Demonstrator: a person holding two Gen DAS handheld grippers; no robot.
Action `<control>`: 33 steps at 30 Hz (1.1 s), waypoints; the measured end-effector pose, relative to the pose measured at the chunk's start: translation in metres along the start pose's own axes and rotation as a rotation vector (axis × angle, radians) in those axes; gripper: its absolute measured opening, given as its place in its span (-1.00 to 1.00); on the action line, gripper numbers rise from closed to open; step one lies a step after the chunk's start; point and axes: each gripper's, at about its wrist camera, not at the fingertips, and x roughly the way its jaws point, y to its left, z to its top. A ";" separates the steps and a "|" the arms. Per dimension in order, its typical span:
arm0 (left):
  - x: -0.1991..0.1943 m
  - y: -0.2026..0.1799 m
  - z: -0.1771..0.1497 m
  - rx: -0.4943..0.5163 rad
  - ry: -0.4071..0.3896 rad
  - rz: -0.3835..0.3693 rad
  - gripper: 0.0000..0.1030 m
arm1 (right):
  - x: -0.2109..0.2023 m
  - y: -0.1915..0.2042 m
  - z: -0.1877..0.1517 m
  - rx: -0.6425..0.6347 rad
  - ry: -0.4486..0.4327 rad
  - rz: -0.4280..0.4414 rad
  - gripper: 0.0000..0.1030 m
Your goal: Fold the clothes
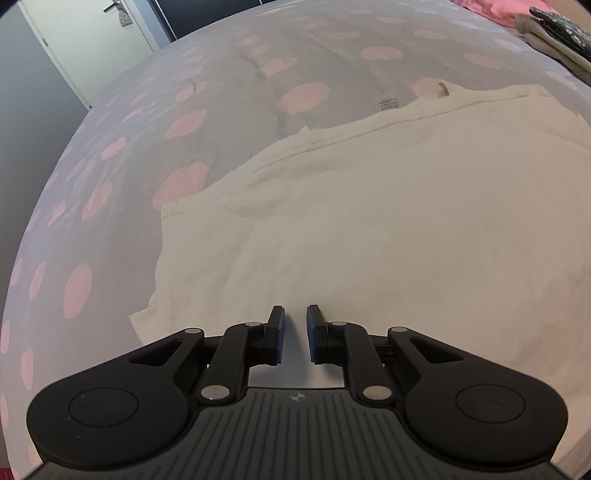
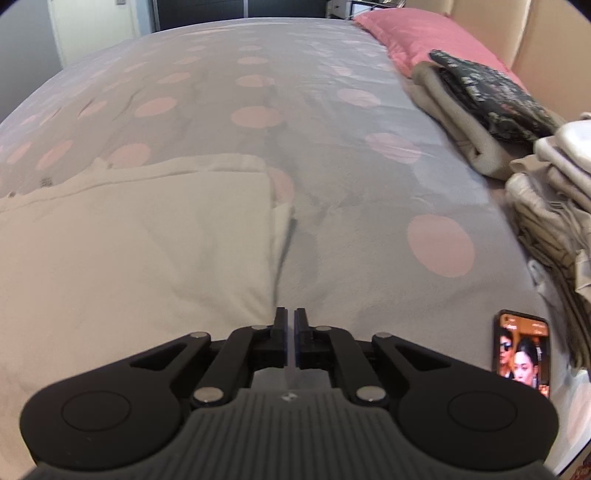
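Garment (image 2: 140,236) on bed (image 2: 332,147); folded stack (image 2: 554,192) right; phone (image 2: 522,354) before stack; pillow (image 2: 417,33) behind.

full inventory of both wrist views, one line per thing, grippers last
cream garment: 1, off-white, spread flat on the bed under both grippers
bedspread: 1, grey with pink dots, covers the bed
pillow: 1, pink, far right at the head of the bed
folded beige item: 1, beige, right side near the pillow
dark patterned item: 1, black print, on top of the folded beige item
beige pile: 1 pile, beige and cream, right edge
phone: 1, screen lit, near right on the bed
door: 1, white, far left
left gripper: jaws slightly apart, empty, over the garment
right gripper: jaws nearly closed, at the garment's right edge
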 end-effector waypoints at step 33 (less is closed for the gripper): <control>0.004 0.023 0.022 -0.138 0.003 0.024 -0.77 | 0.018 -0.002 0.045 0.292 0.024 0.319 -0.86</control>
